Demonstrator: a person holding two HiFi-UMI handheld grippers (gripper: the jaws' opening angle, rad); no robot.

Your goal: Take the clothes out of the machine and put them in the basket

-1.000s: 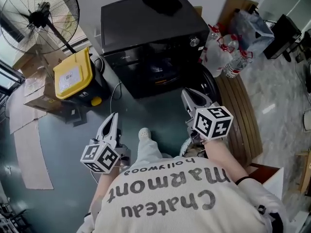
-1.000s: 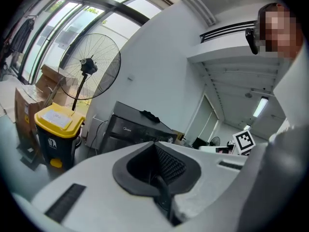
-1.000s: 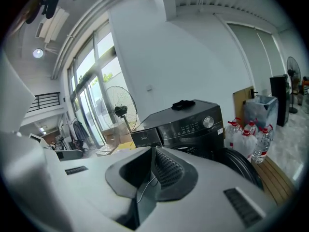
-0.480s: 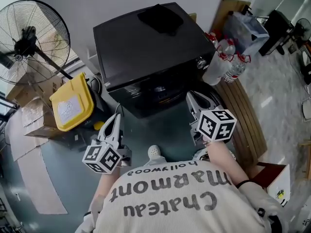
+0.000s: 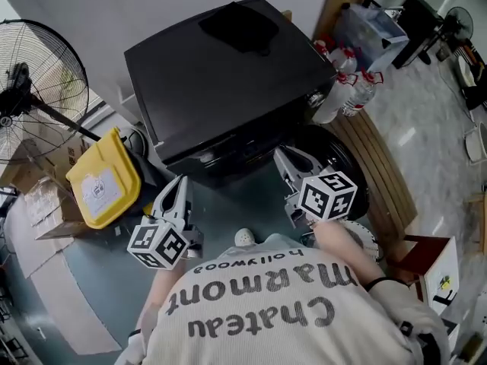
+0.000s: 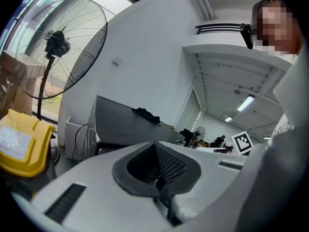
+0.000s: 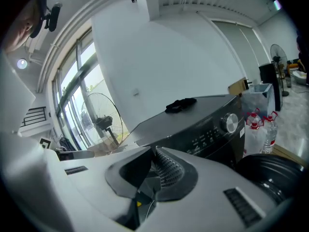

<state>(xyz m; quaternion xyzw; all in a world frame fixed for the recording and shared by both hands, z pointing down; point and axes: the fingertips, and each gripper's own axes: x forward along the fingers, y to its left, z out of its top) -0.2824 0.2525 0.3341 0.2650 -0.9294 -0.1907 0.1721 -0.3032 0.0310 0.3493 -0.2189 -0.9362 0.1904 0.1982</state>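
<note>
The black front-loading machine [image 5: 228, 90] stands before me, a dark cloth [image 5: 237, 25] lying on its lid. Its round door [image 5: 344, 169] hangs open at the right of its front. No clothes inside show from here. My left gripper [image 5: 175, 190] is shut and empty, low before the machine's left front corner. My right gripper [image 5: 283, 160] is shut and empty too, close to the drum opening beside the door. In the left gripper view the gripper [image 6: 156, 152] points at the machine [image 6: 120, 124]. The right gripper [image 7: 155, 154] faces the control panel knob [image 7: 231, 122].
A yellow lidded bin [image 5: 103, 190] sits left of the machine, with a standing fan [image 5: 30, 97] behind it. Water bottles [image 5: 346, 90] and a wooden board [image 5: 384, 177] stand at the right. A white perforated round thing [image 5: 364, 240] lies by my right arm.
Both grippers have moved forward, closer to the machine's front, and the machine now fills more of the head view. Both stay shut and empty.
</note>
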